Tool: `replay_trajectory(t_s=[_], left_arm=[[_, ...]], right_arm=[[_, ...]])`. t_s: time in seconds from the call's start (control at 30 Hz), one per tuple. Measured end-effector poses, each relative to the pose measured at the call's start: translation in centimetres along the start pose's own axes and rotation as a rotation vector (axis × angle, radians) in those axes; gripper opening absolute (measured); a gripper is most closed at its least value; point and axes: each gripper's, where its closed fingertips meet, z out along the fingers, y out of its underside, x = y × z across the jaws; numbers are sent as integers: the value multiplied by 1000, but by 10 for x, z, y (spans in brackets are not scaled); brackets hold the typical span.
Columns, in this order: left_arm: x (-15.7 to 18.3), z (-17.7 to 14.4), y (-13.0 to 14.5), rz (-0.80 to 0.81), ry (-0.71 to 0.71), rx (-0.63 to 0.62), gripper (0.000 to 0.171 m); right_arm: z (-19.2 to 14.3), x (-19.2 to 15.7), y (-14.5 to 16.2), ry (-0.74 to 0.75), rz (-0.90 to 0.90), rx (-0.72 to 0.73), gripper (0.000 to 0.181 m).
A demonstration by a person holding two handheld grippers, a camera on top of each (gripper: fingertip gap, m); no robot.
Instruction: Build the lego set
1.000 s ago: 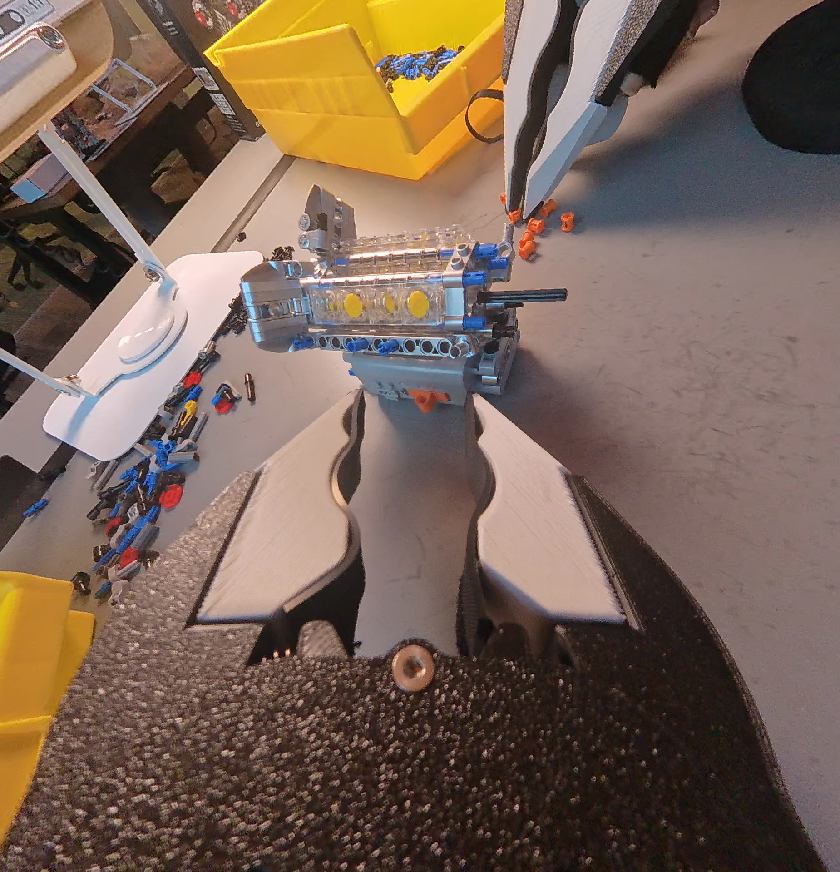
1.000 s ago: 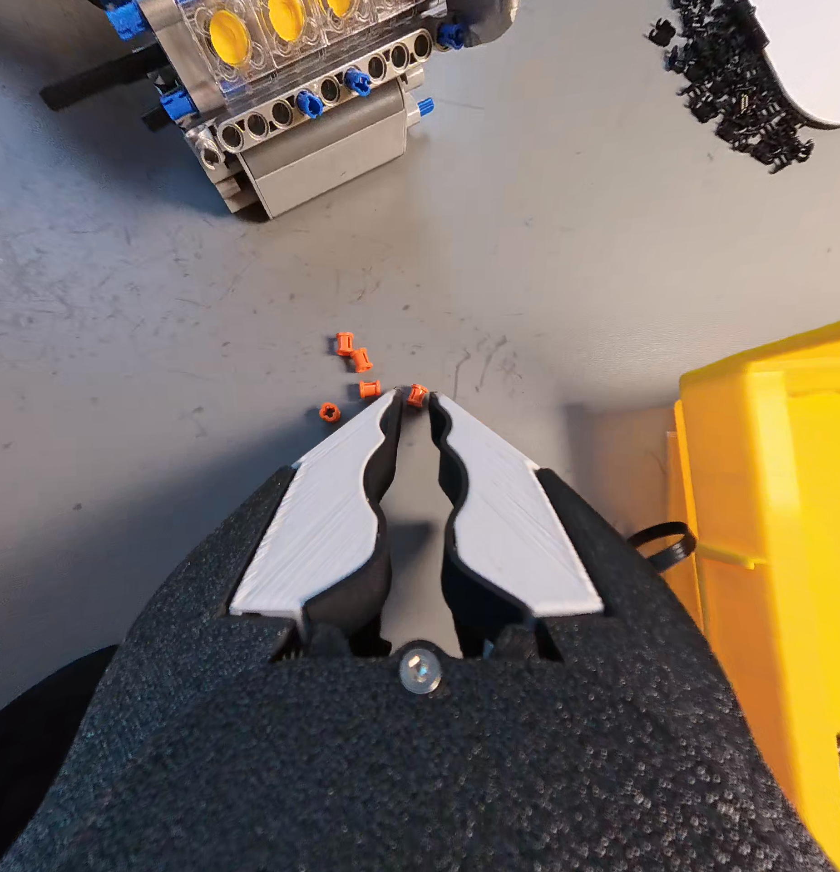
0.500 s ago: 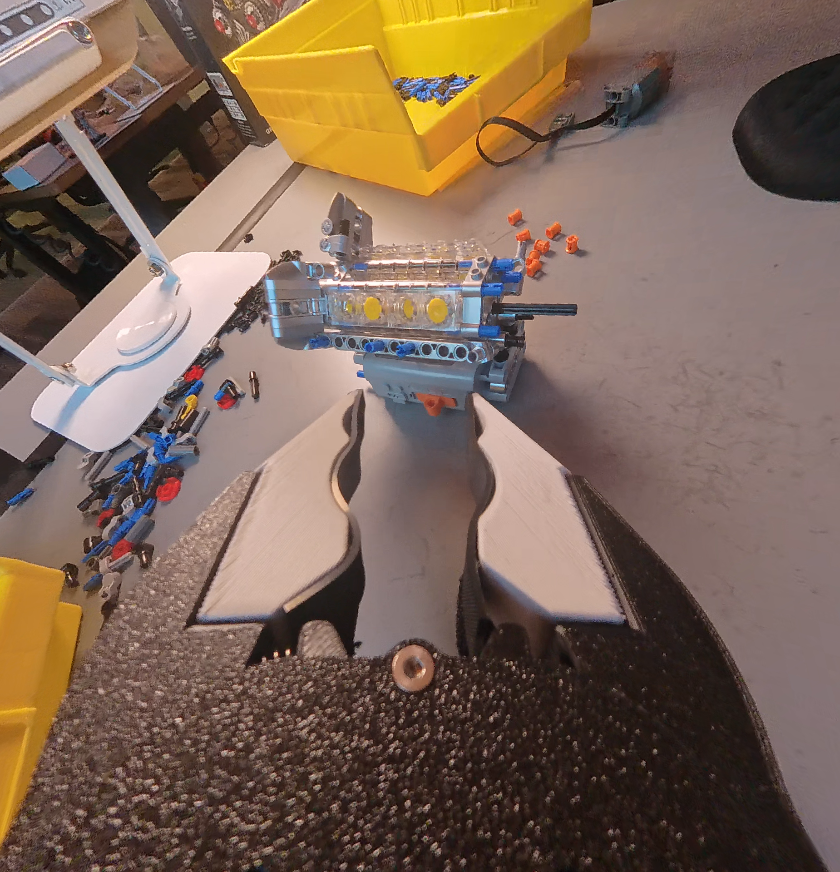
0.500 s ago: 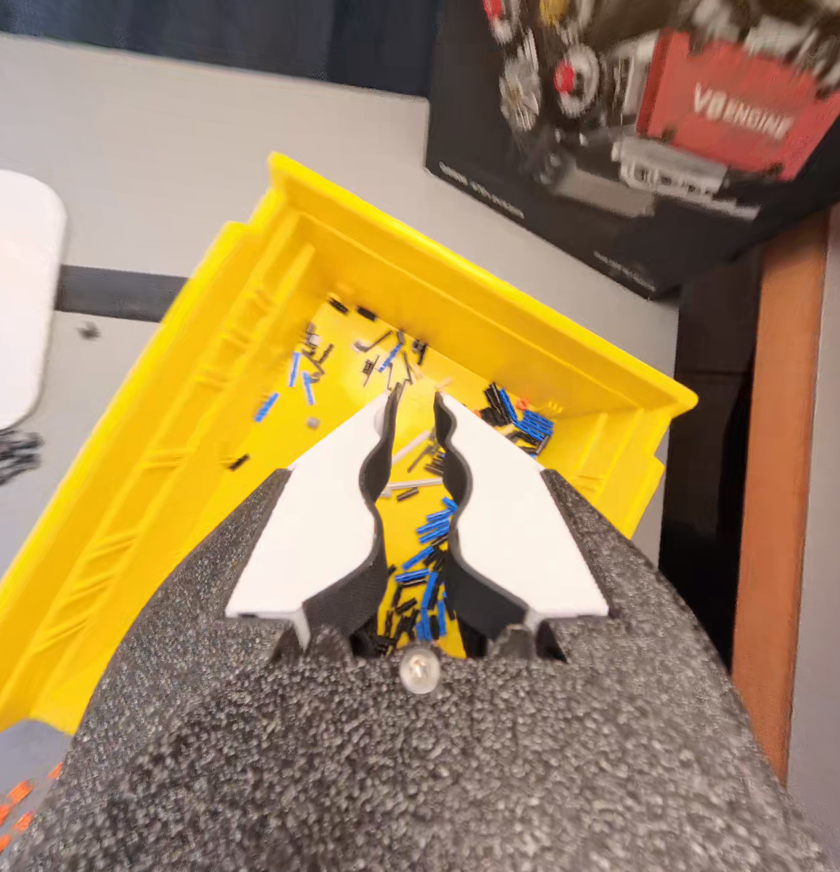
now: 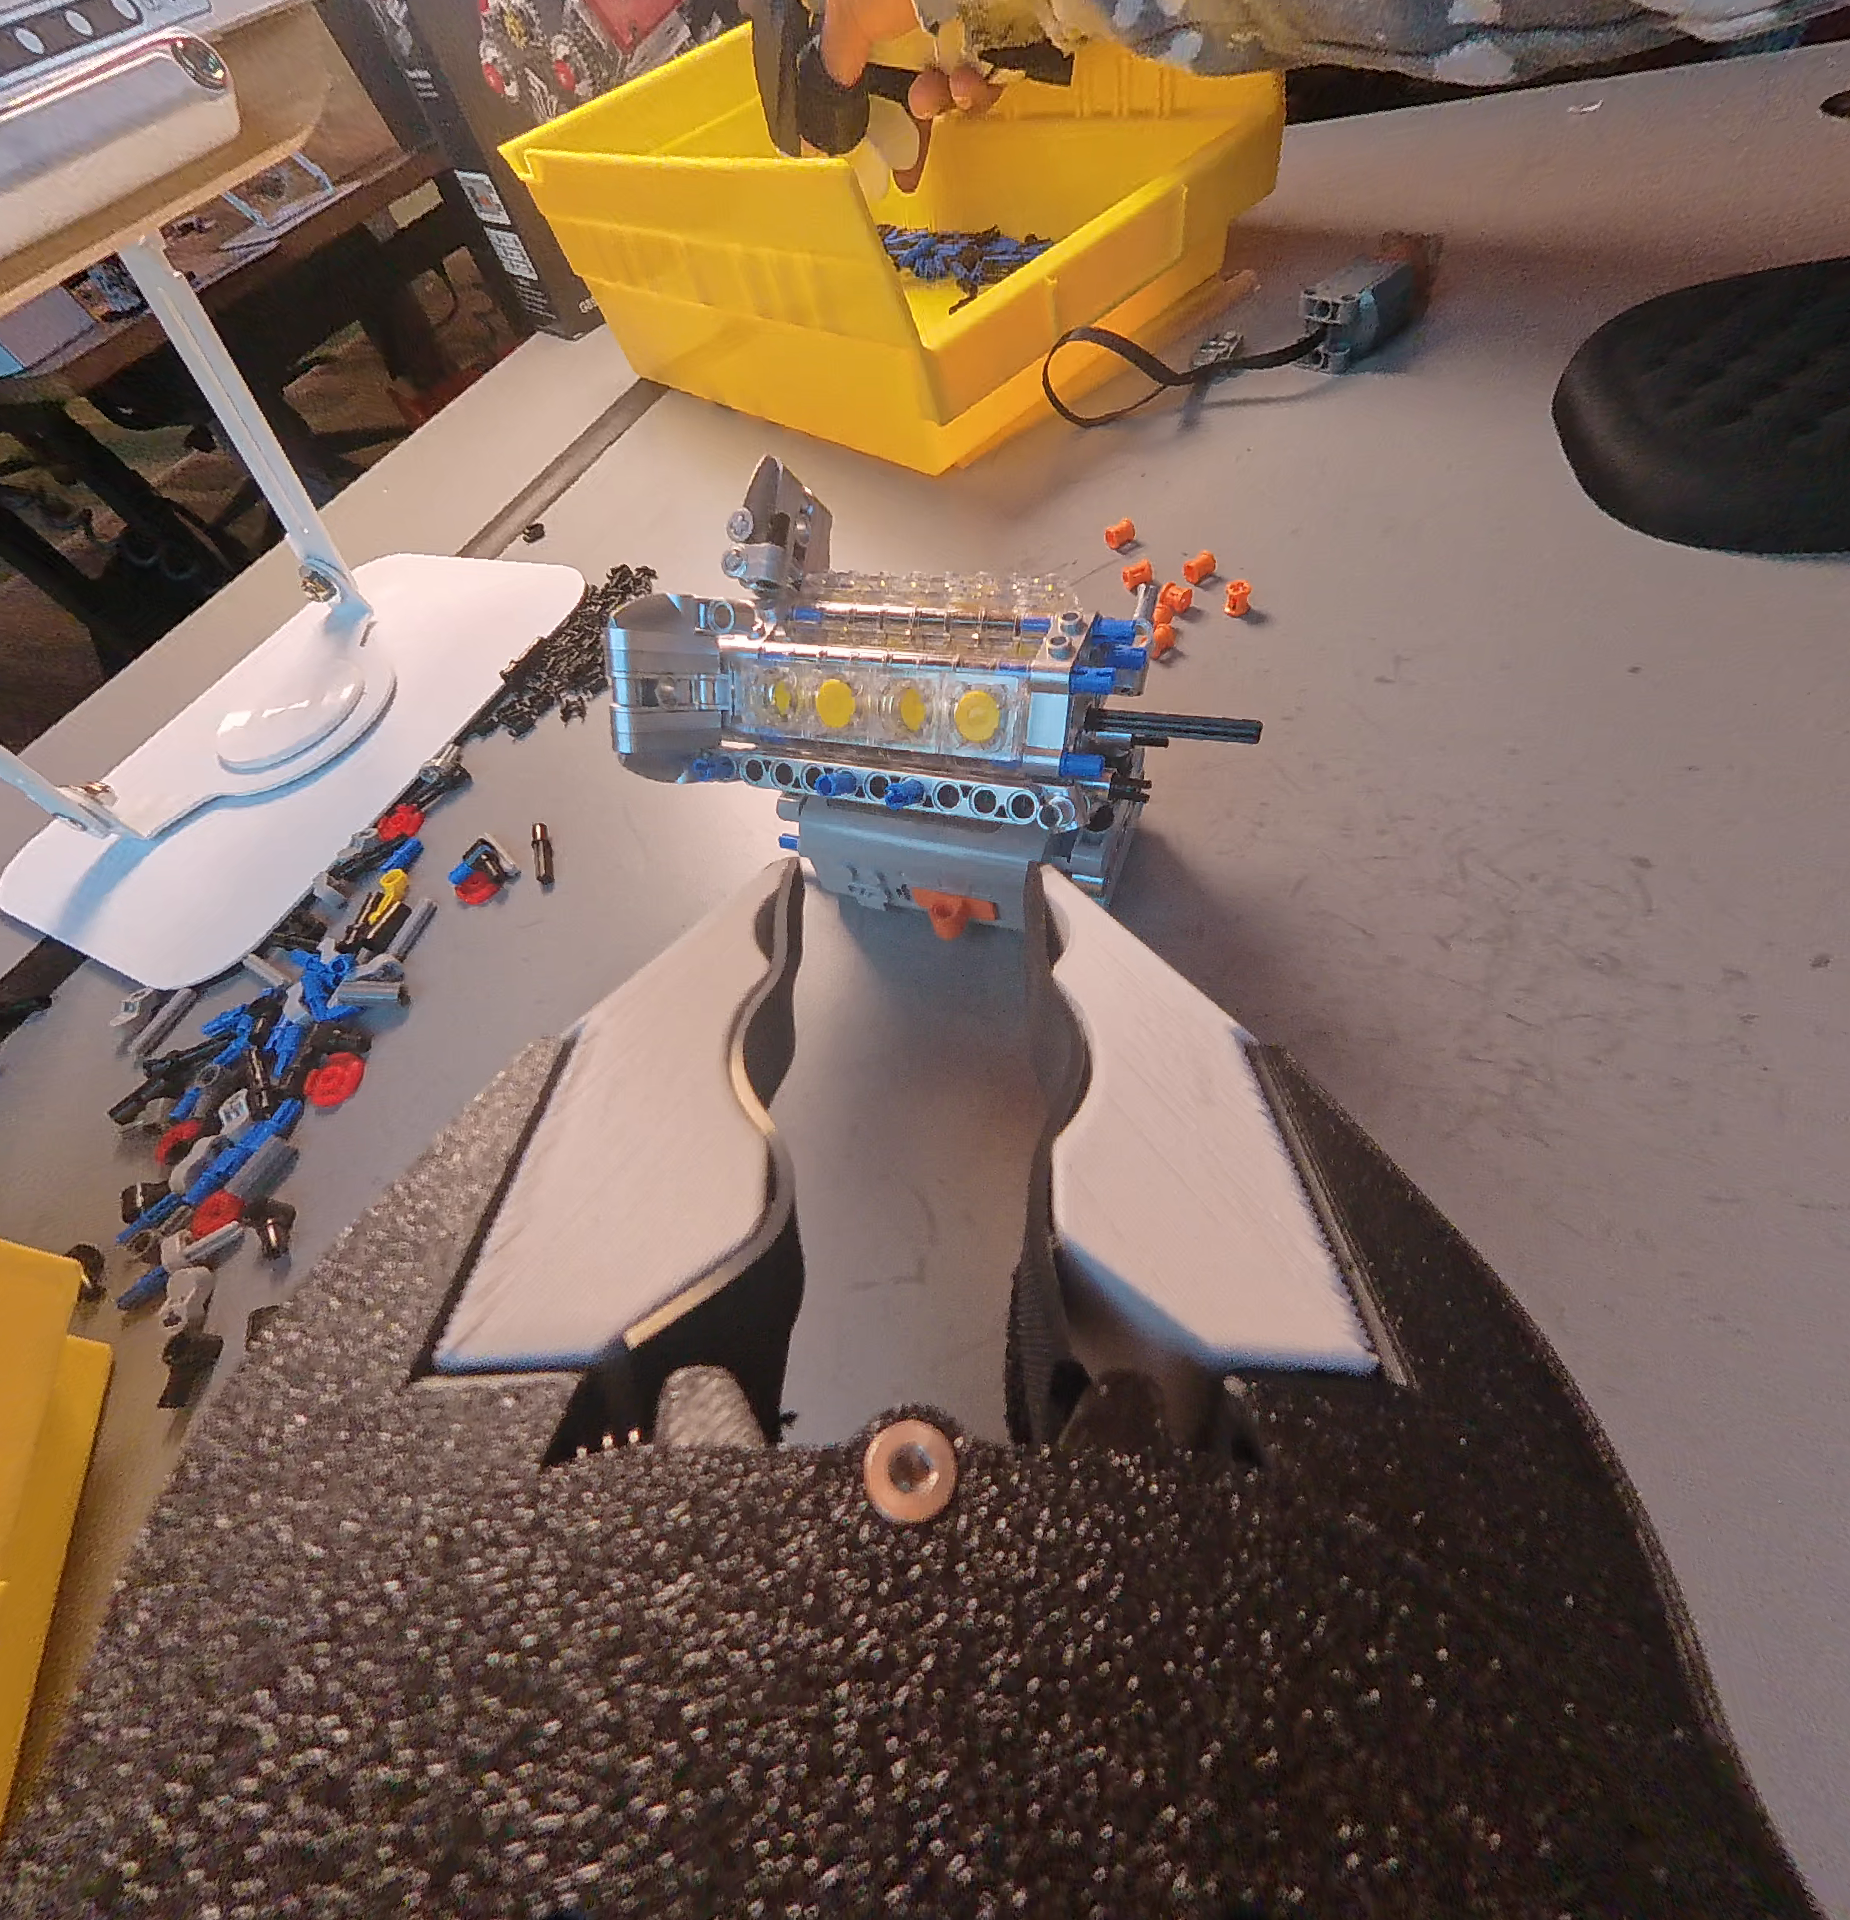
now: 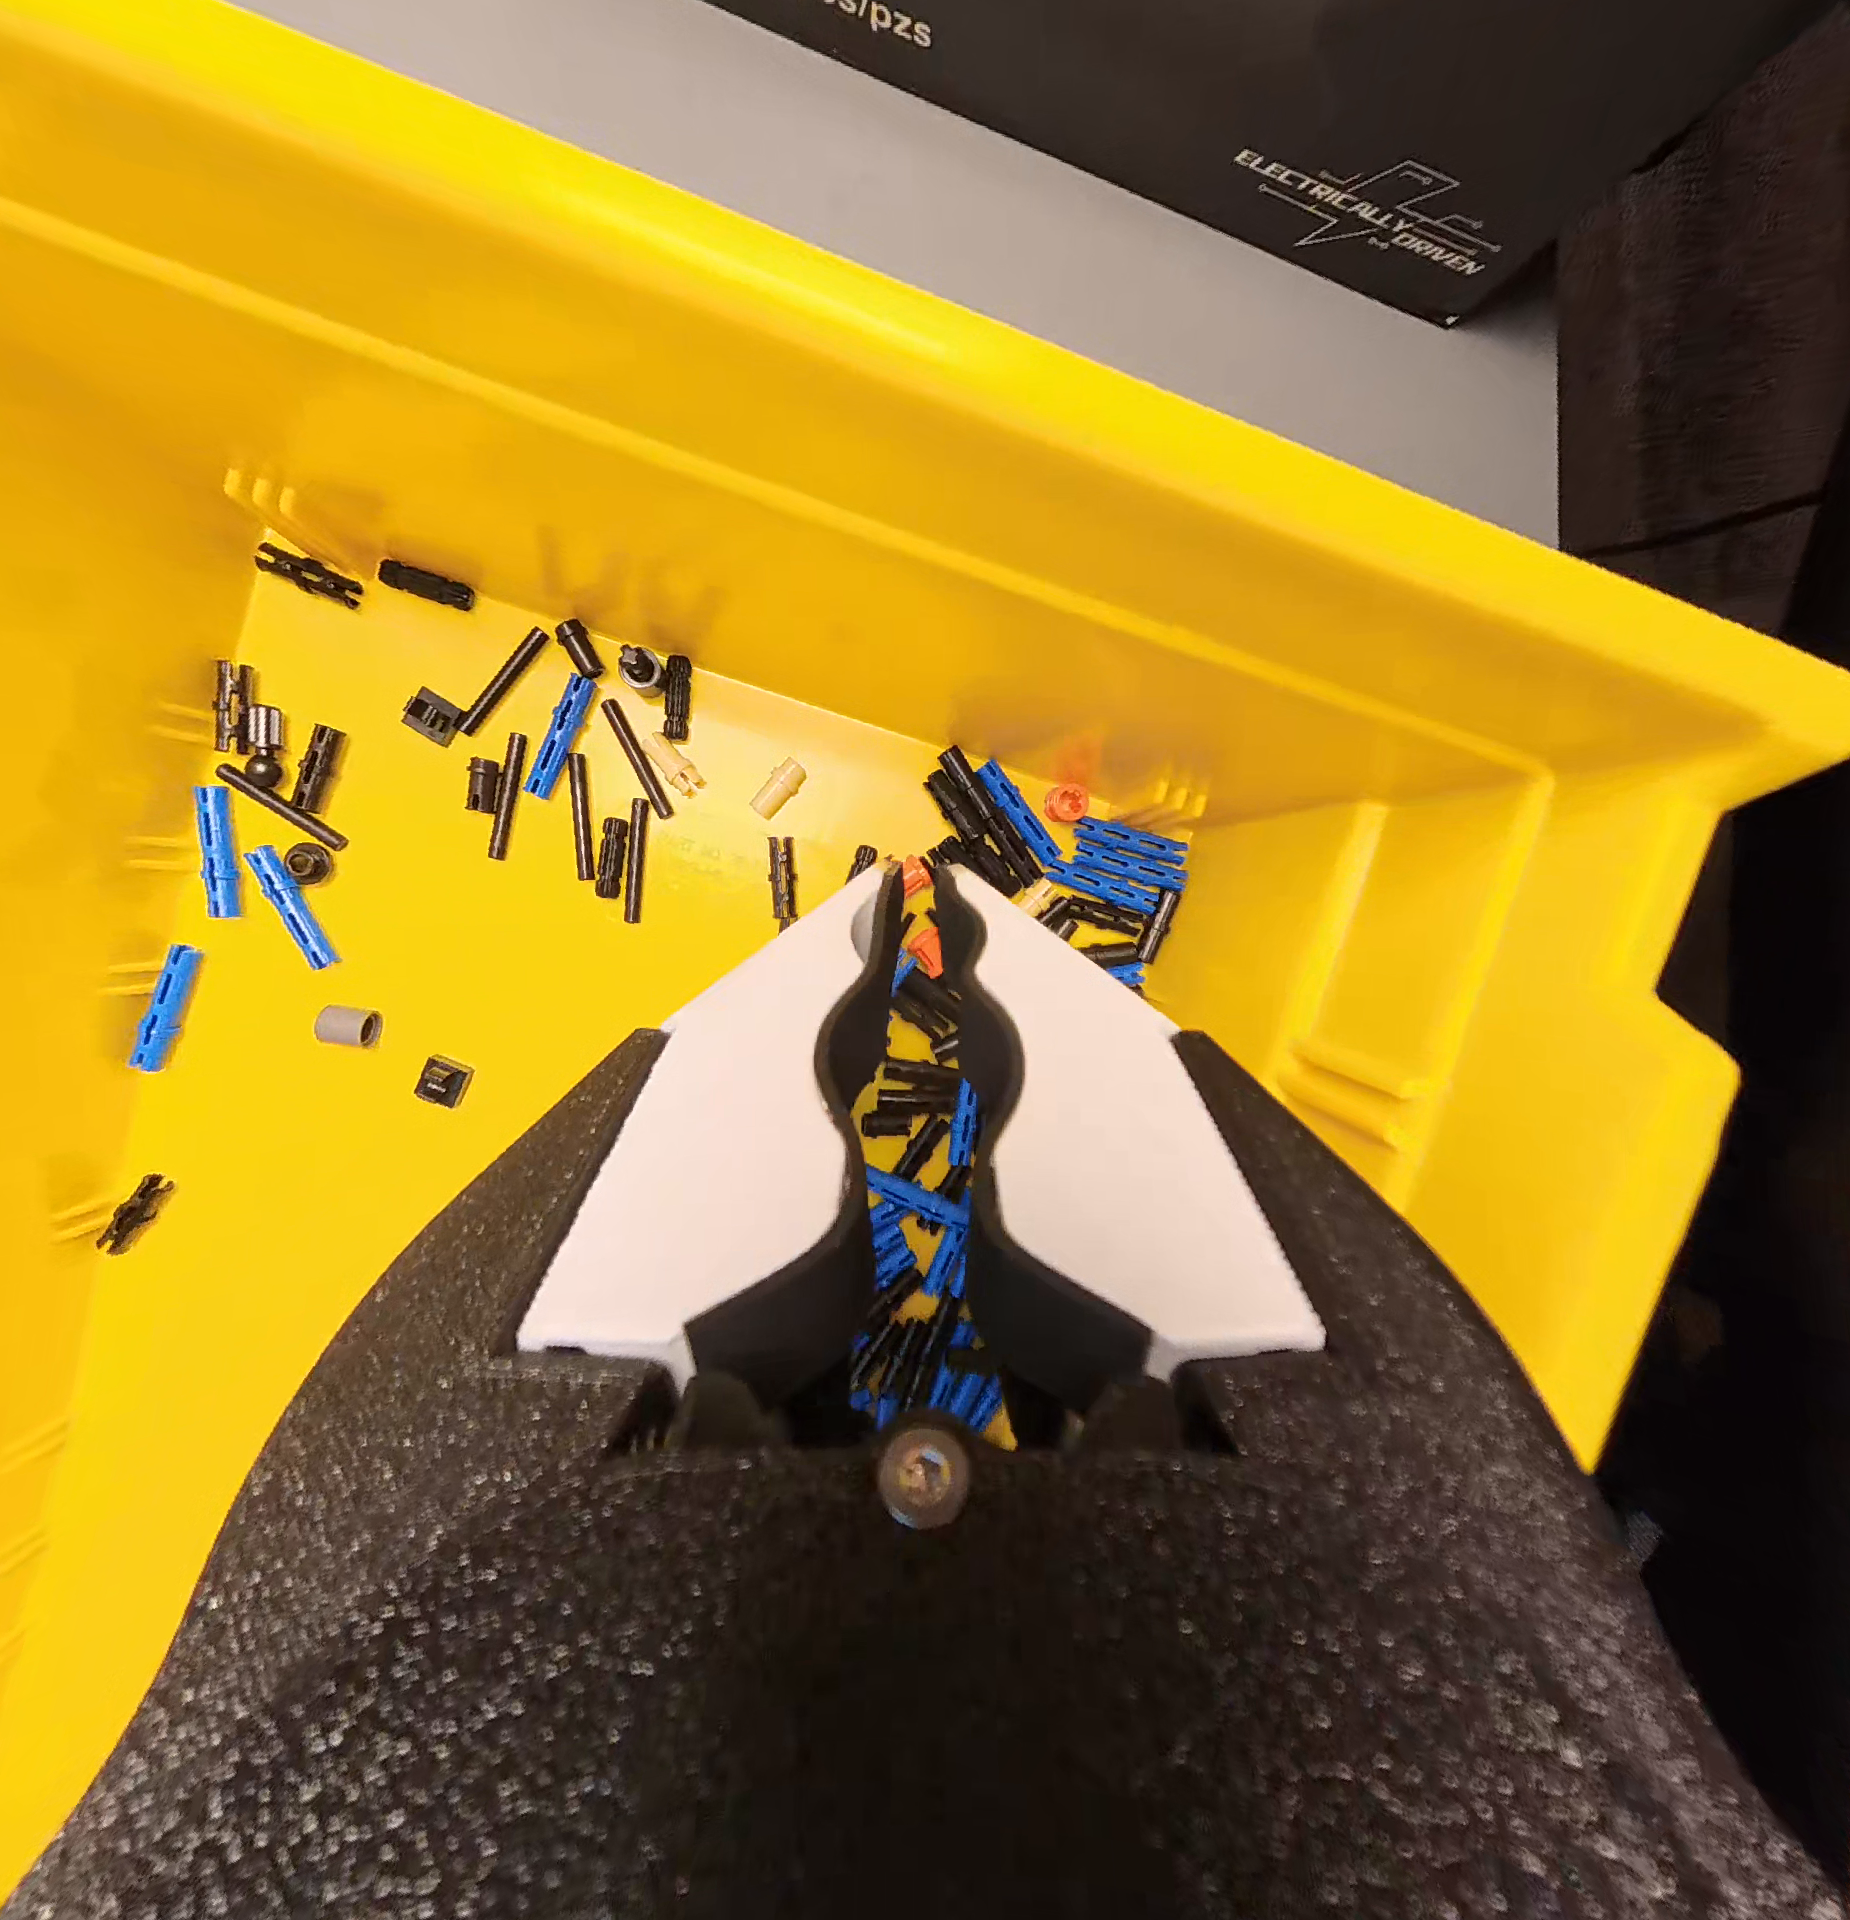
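My left gripper (image 5: 916, 894) sits spread apart on the grey table (image 5: 1472, 935), its fingertips on either side of the grey base of the brick-built engine model (image 5: 879, 717) without clearly pinching it, with orange bushes (image 5: 1175, 597) scattered just beyond the model. My right gripper (image 6: 913, 878) hangs inside the yellow bin (image 6: 900, 488) over the blue and black pins (image 6: 931, 1195), nearly closed, with a small orange piece (image 6: 912, 871) at its tips; I cannot tell whether it is actually pinched
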Motion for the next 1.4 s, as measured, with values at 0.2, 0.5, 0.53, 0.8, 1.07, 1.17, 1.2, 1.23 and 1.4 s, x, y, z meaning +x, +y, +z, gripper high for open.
replay_trajectory(t_s=[0.2, 0.5, 0.53, 0.8, 1.07, 1.17, 1.2, 1.23, 1.4], left_arm=[[-1, 0, 0, 0, -2, -2, 40], [-1, 1, 0, 0, 0, -2, 40], [-1, 1, 0, 0, 0, -2, 40], [-1, 1, 1, 2, 0, -4, 40], [1, 3, 3, 25, -9, -21, 40], [3, 5, 5, 54, -16, -35, 40], [4, 5, 6, 65, -19, -40, 40], [5, 6, 6, 78, -21, -45, 40], [9, 6, 9, 112, -29, -60, 40]], right_arm=[[4, -1, 1, -6, 6, 3, 4], [8, -4, 2, -19, -2, 1, 5], [7, -4, 2, -19, -7, 5, 5], [-140, -104, -38, -260, -433, 540, 6], [-196, -245, 201, -625, -1096, 347, 6], [-160, -254, 236, -632, -1060, 260, 6], [-150, -255, 239, -621, -1049, 245, 6], [-143, -256, 241, -621, -1044, 231, 6], [-138, -262, 242, -624, -1070, 235, 6]])
